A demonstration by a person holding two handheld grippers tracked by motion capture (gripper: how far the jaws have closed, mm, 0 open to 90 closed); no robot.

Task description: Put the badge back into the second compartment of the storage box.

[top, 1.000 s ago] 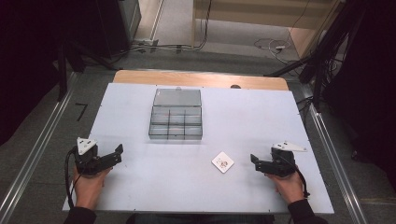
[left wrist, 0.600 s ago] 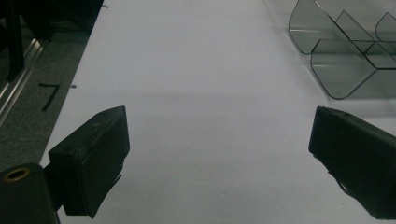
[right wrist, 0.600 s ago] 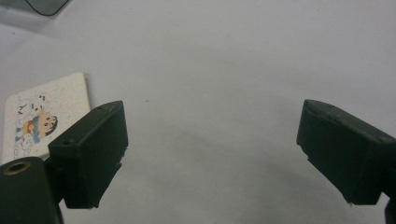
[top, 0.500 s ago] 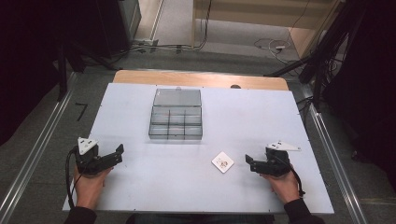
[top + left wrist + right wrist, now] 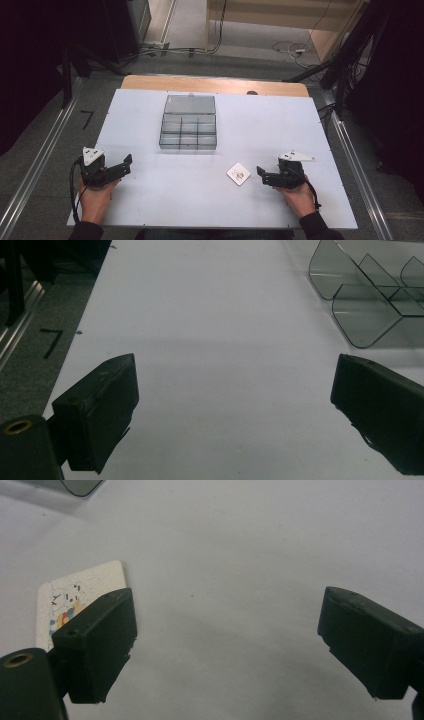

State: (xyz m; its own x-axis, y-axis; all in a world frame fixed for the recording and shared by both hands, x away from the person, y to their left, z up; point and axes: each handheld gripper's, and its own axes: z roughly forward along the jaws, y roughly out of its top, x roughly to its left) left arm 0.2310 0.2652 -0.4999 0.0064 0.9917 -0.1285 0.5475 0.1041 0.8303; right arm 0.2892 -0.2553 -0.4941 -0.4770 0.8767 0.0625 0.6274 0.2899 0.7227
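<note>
Two grippers rest low on the white table (image 5: 200, 200); the right gripper (image 5: 261, 174), jaws wide apart, sits just beside the small card (image 5: 238, 173). Jaws spread too, the left gripper (image 5: 126, 162) holds nothing.

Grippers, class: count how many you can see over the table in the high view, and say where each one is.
2. The left gripper is at the table's near left, and the right gripper is at its near right, just right of the small card. Both are open.
</note>
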